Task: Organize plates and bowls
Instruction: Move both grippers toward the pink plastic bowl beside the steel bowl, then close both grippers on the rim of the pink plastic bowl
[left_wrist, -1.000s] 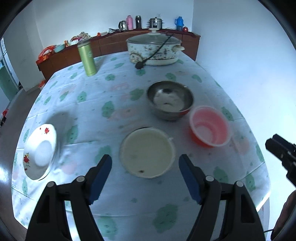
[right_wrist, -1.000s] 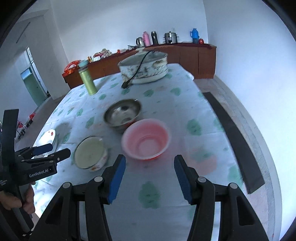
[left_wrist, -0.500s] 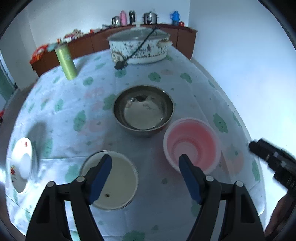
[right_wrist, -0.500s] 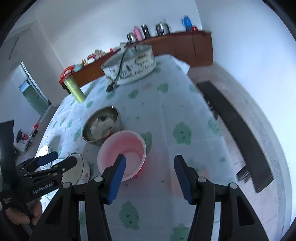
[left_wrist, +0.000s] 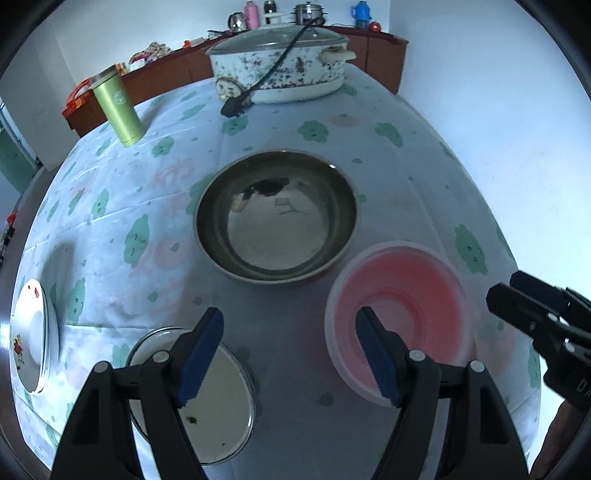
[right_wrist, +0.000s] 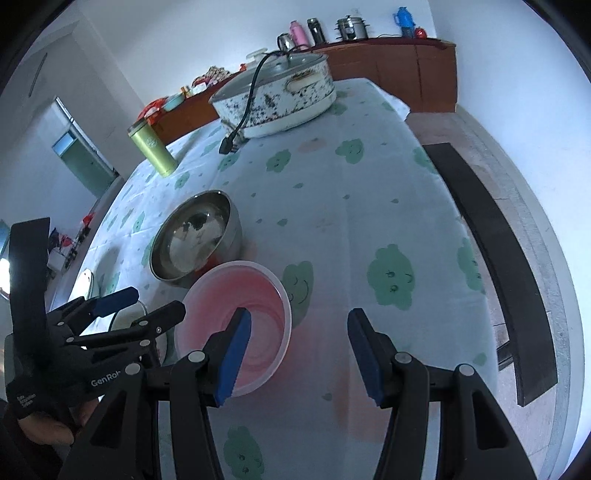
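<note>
Both claws gape with nothing between the pads: left claw (left_wrist: 290, 354), right claw (right_wrist: 299, 354). Below them sits the round translucent pink plastic bowl (left_wrist: 397, 317) on the floral-clothed worktop (left_wrist: 388, 155); the shiny steel bowl (left_wrist: 275, 218) is at its 10 o'clock, almost touching.
</note>
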